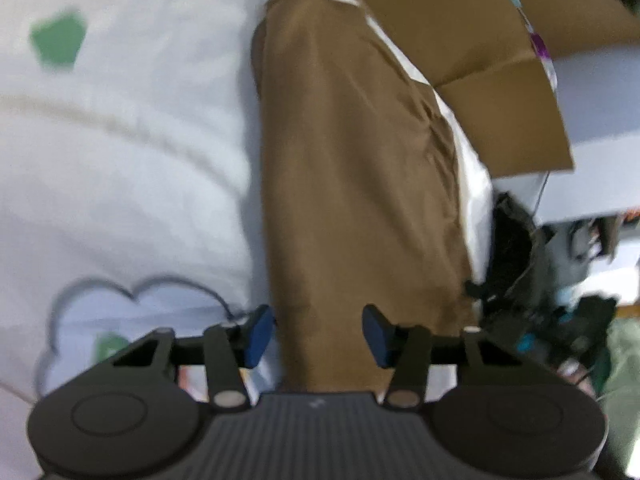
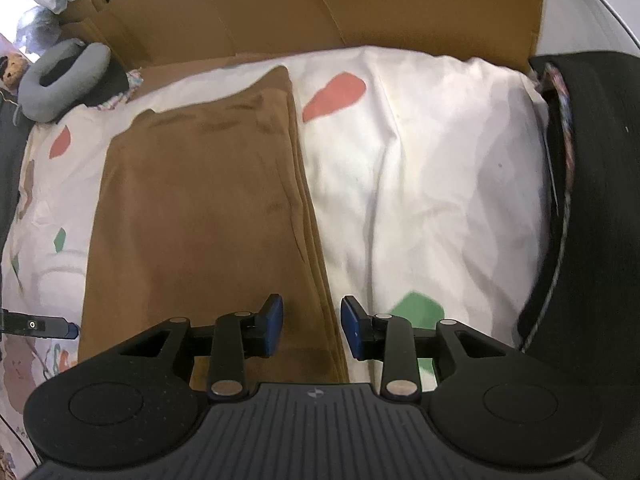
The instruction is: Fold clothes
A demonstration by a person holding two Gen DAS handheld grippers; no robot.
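Brown garment (image 2: 200, 208) folded flat on white patterned bedsheet (image 2: 432, 184), cardboard (image 2: 320, 4) beyond, left hand-held gripper (image 1: 318, 334) released above garment's near end, right hand-held gripper (image 2: 312, 326) released over its right edge, nothing gripped.

Brown folded garment (image 2: 200, 208) lies on the patterned white bedspread (image 2: 432, 184).

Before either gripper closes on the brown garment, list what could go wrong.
1. The right gripper straddles the brown garment's stacked right edge; closing may catch only some layers and spoil the fold.
2. The bedsheet beneath is soft and wrinkled, so its fabric may get pinched too.
3. The left gripper sits open above the garment's near end; uneven lifting could skew it.
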